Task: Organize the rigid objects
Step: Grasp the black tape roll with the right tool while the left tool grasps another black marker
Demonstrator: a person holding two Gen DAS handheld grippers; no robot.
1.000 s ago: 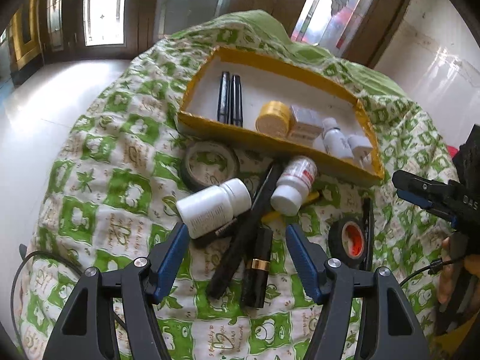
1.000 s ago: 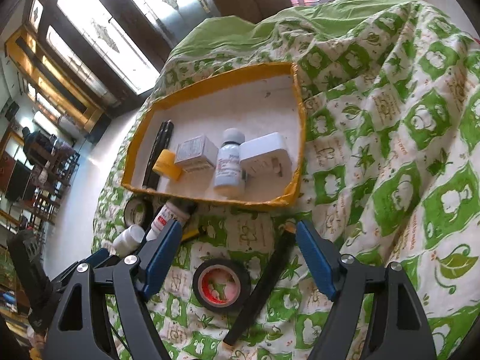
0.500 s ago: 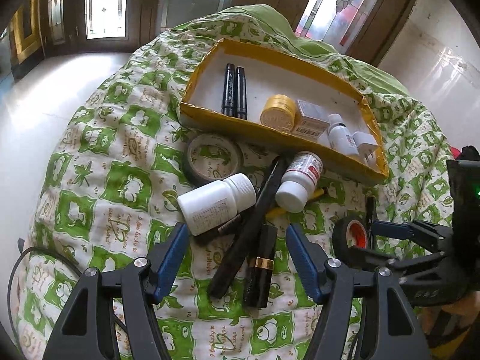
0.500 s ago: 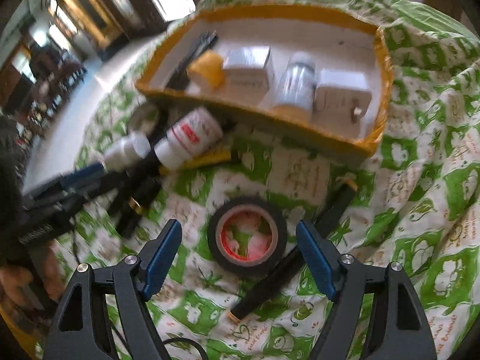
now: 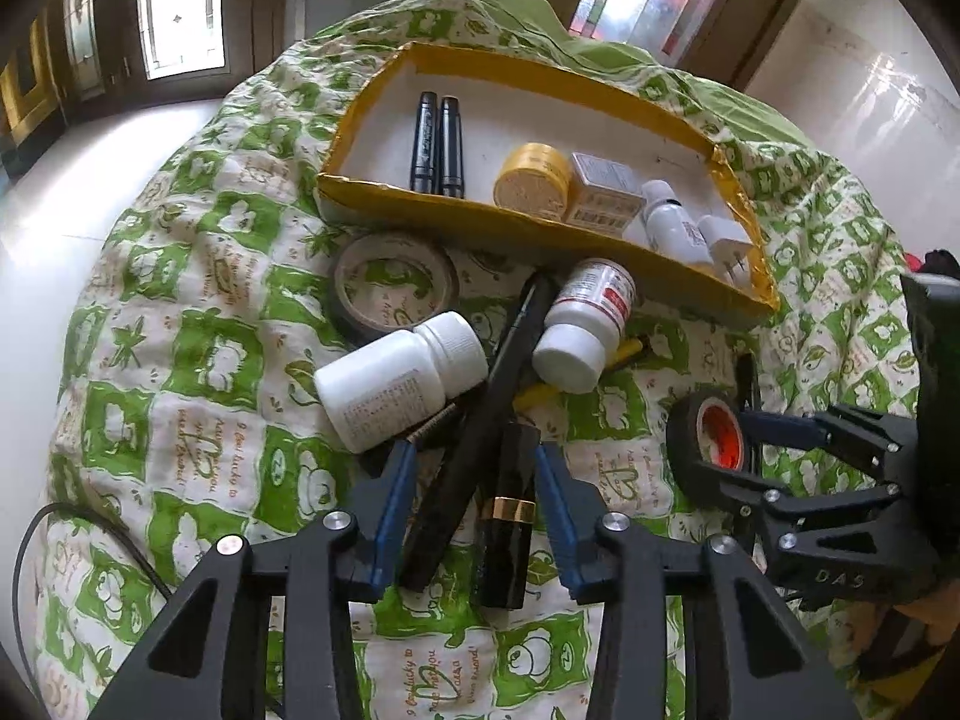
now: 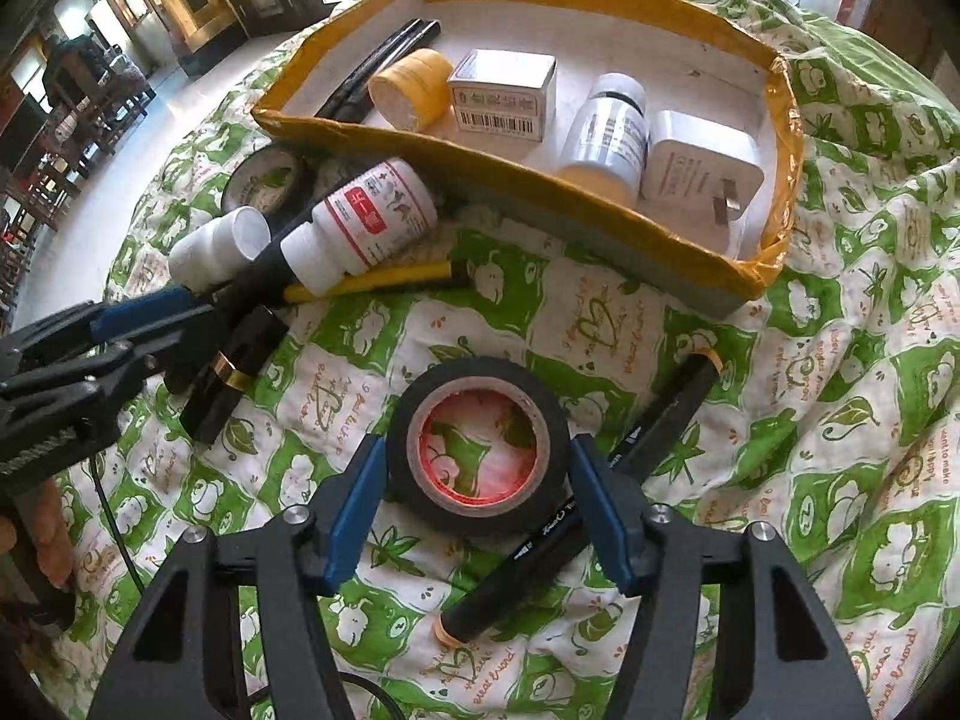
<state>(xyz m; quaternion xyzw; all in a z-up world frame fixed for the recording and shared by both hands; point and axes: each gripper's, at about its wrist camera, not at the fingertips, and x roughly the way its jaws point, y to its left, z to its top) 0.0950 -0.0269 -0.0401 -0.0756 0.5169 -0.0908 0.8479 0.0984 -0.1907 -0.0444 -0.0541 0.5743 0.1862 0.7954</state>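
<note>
A yellow-rimmed box (image 5: 540,222) (image 6: 600,198) on the green quilt holds two black pens, a yellow jar, a small carton, a bottle and a white charger. My left gripper (image 5: 471,480) is open, its fingers either side of a black marker (image 5: 480,450) and a black lipstick tube (image 5: 510,516). My right gripper (image 6: 477,474) is open, its fingers flanking a black tape roll with a red core (image 6: 477,444) (image 5: 708,444), close to its sides. A black marker (image 6: 588,504) lies under that roll.
Loose on the quilt: a plain white bottle (image 5: 396,384), a red-labelled white bottle (image 5: 588,324) (image 6: 360,222), a grey tape roll (image 5: 393,294), a yellow pen (image 6: 372,282). A cable (image 5: 78,528) trails at the left. The quilt drops off to a white floor.
My right gripper has moved down and forward until its fingers flank the black tape roll. My left gripper has moved forward over the marker and lipstick tube.
</note>
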